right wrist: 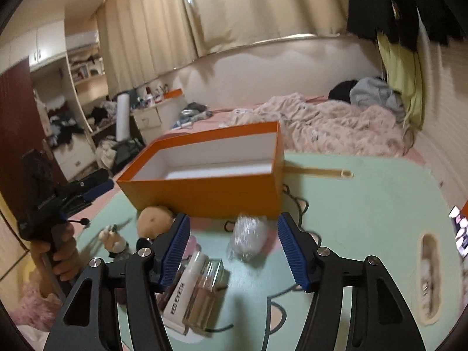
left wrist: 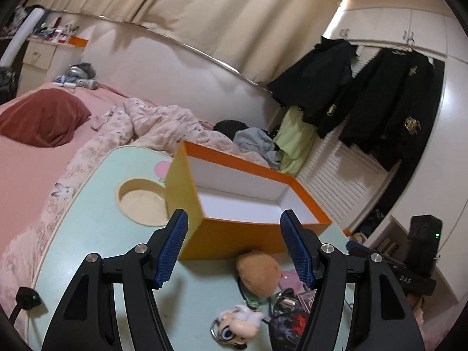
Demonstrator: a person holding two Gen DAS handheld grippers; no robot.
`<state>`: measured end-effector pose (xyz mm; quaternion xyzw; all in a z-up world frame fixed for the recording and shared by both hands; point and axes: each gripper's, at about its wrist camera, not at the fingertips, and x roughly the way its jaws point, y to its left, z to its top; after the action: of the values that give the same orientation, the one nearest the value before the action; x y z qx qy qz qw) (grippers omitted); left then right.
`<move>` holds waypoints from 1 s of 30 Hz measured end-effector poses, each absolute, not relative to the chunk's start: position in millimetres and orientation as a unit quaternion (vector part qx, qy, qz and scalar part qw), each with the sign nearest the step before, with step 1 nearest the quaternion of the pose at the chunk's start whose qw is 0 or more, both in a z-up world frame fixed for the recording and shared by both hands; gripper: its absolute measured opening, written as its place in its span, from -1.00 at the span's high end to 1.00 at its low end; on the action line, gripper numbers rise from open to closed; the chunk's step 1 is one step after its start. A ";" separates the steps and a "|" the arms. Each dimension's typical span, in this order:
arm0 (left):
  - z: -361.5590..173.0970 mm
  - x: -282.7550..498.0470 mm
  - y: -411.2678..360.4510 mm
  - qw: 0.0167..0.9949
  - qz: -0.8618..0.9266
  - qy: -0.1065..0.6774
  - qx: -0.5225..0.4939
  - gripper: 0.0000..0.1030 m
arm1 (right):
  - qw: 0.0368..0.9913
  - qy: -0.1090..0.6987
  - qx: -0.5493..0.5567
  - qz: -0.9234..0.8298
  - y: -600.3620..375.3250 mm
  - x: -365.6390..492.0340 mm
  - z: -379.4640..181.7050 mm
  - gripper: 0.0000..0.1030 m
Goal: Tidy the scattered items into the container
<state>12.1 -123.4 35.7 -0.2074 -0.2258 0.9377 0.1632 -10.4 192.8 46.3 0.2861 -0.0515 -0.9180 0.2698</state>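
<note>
The right hand-held gripper [right wrist: 232, 248] stood about half open above the surface [right wrist: 365, 219], its blue pads gripping nothing. A crumpled clear wrapper [right wrist: 248, 238] lay between its fingertips without touching them. Just under the left finger [right wrist: 175, 248] lay a clear bottle [right wrist: 204, 289] beside a white carton [right wrist: 182, 292], both flat on the surface. Beyond them sat the orange box [right wrist: 204, 193], open at the top, white inside and empty as far as could be seen.

The left hand-held gripper [left wrist: 234, 248] was likewise open wide and held nothing, pointing at the near corner of the box [left wrist: 234, 234]. Between its fingers, low on the surface [left wrist: 96, 234], rested a brown plush ball [left wrist: 259, 272], close against the box wall, with a small white figure on a keyring [left wrist: 237, 326] and a dark jumble of trinkets [left wrist: 288, 318] nearer the camera. In the right wrist view a hand [right wrist: 63, 254] held the left tool's grip at the left edge. A bed [left wrist: 35, 161] with a pink quilt lay behind the surface
</note>
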 end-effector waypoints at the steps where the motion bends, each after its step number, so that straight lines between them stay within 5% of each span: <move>1: 37.3 10.1 -120.7 0.164 0.938 -0.221 -0.210 -0.28 | 0.273 -0.064 0.291 -0.915 196.7 -11.1 44.5 -0.21; 7: 93.1 -9.9 -91.2 0.175 0.939 -0.181 -0.235 -0.28 | 0.268 -0.099 0.316 -0.905 205.7 -17.7 38.8 -0.30; 11: 127.7 -66.2 -43.7 0.193 0.894 -0.131 -0.382 -0.28 | 0.272 -0.144 0.346 -0.887 216.5 -20.9 26.9 -0.41; 18: 64.5 -134.1 12.7 0.216 0.773 -0.049 -0.595 -0.15 | 0.280 -0.248 0.359 -0.855 251.0 -27.0 14.1 -0.44; 28: 35.3 -176.0 17.4 0.239 0.717 -0.113 -0.645 -0.07 | 0.284 -0.249 0.376 -0.846 248.0 -38.0 13.8 -0.48; 30: 31.6 -181.1 20.1 0.238 0.708 -0.114 -0.655 0.08 | 0.284 -0.248 0.378 -0.845 246.8 -39.2 13.7 -0.49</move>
<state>-181.1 20.1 31.6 -0.6546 -0.1138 0.7084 0.2381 -39.2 246.8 13.7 0.3781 -0.2481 -0.8455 0.2840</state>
